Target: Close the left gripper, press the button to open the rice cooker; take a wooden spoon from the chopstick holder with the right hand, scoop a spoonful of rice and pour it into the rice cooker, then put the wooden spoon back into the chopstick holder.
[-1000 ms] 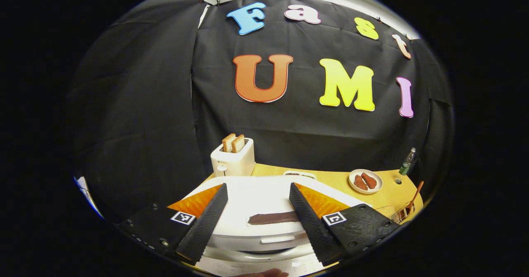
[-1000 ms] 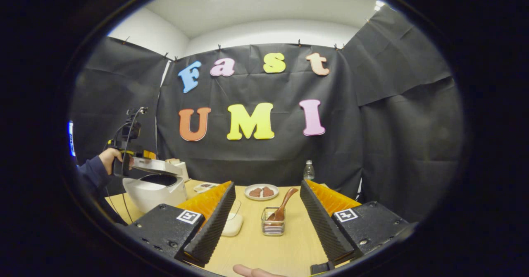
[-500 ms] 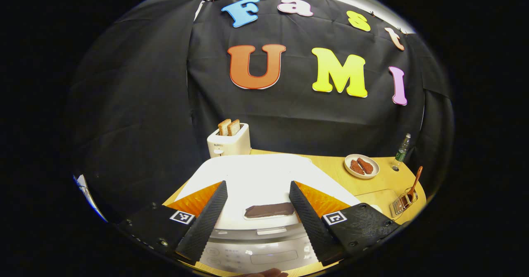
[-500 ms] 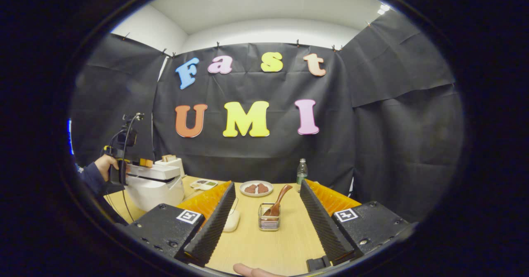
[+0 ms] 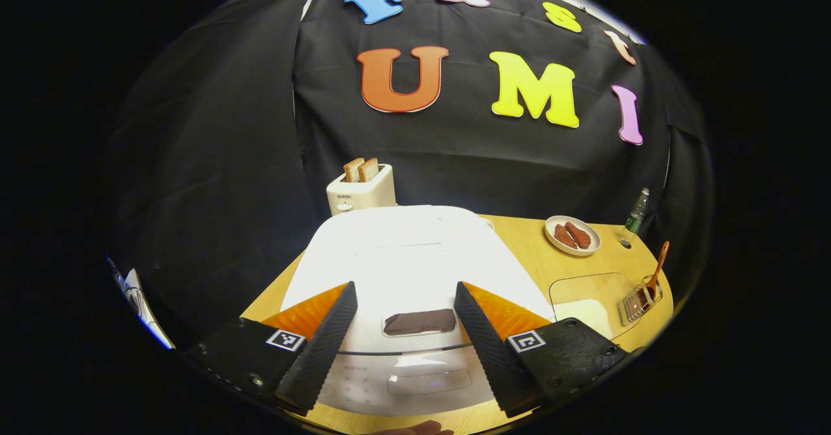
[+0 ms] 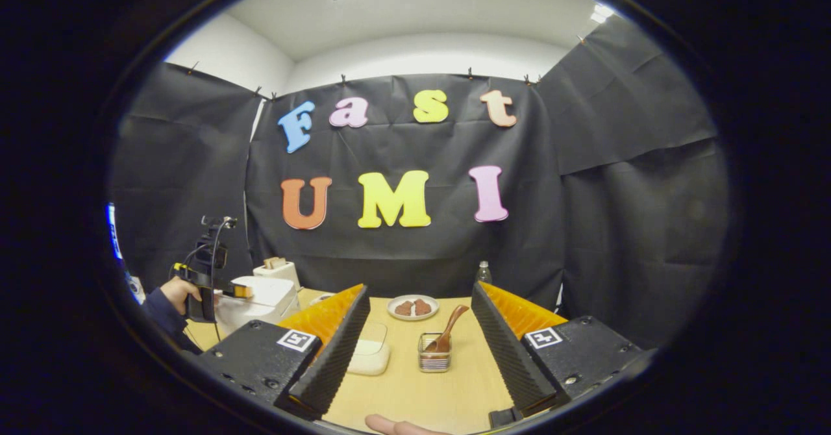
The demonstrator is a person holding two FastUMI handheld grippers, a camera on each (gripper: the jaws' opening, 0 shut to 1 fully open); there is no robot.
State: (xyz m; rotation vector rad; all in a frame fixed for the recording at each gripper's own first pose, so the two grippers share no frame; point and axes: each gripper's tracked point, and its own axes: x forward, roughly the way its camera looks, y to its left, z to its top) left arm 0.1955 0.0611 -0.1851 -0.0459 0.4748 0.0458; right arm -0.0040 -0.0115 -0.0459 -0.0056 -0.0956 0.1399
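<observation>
The white rice cooker (image 5: 402, 253) stands with its lid down, a dark strip (image 5: 419, 322) near the lid's front edge. My left gripper (image 5: 404, 287) hovers open over that front edge, a finger on each side of the strip. In the right gripper view a hand holds the left gripper (image 6: 214, 285) at the cooker (image 6: 260, 298). My right gripper (image 6: 421, 289) is open and holds nothing. Beyond it, the wooden spoon (image 6: 446, 331) leans in the clear chopstick holder (image 6: 434, 360). A clear container of rice (image 6: 370, 357) lies left of the holder.
A white toaster (image 5: 360, 188) with two slices stands behind the cooker. A plate of brown food (image 5: 572, 235) and a bottle (image 5: 635, 217) sit at the back right of the wooden table (image 6: 415, 396). The chopstick holder (image 5: 639, 298) is near the table's right edge.
The cooker's lid was raised a second ago and has come down shut. The left gripper followed it down and now looks over the whole lid. The right gripper barely shifted.
</observation>
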